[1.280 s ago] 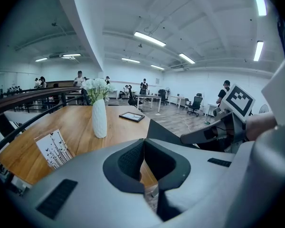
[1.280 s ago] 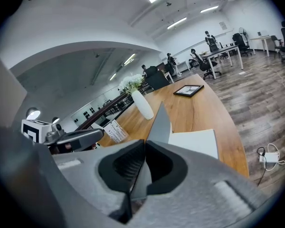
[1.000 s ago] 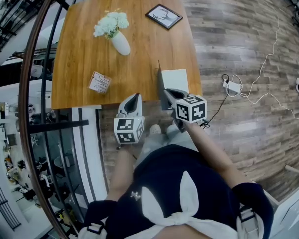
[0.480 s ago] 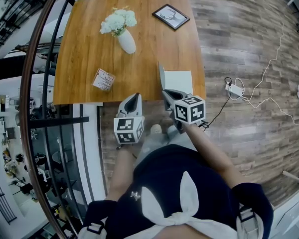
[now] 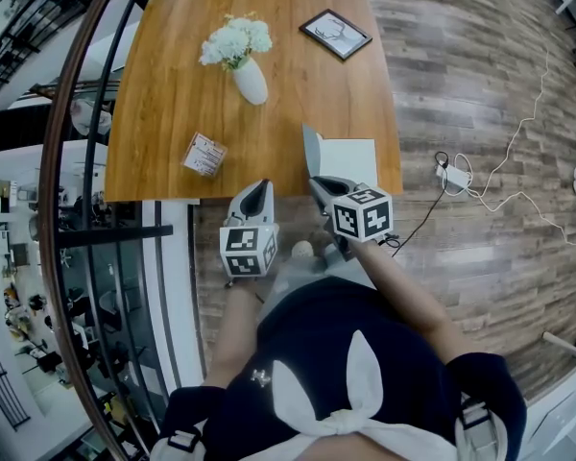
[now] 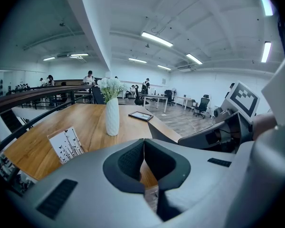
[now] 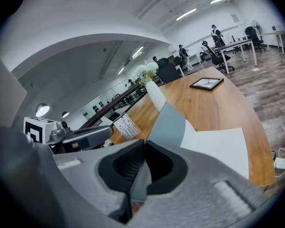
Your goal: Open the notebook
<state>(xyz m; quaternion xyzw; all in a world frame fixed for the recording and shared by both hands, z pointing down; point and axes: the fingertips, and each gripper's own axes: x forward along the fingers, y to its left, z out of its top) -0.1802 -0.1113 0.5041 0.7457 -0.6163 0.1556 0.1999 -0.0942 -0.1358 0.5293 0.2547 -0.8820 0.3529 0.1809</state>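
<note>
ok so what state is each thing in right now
notebook, partly open, cover raised off the white page
right gripper, shut on the notebook's cover
left gripper, shut, nothing between its jaws
vase, upright
picture frame, lying flat
card, standing, leaning back

- One wooden table (image 5: pixel 173 84).
- One notebook (image 5: pixel 350 157).
- One white vase (image 5: pixel 252 83), with one bunch of white flowers (image 5: pixel 235 41).
- One framed picture (image 5: pixel 336 34).
- One patterned card (image 5: pixel 204 154).
- Two grippers: the left gripper (image 5: pixel 261 186) and the right gripper (image 5: pixel 317 182).
- Two marker cubes: the left cube (image 5: pixel 248 251) and the right cube (image 5: pixel 363 214).
- One white charger (image 5: pixel 451 171) on the floor.
- Several background people (image 7: pixel 214 31), too small to count exactly.
</note>
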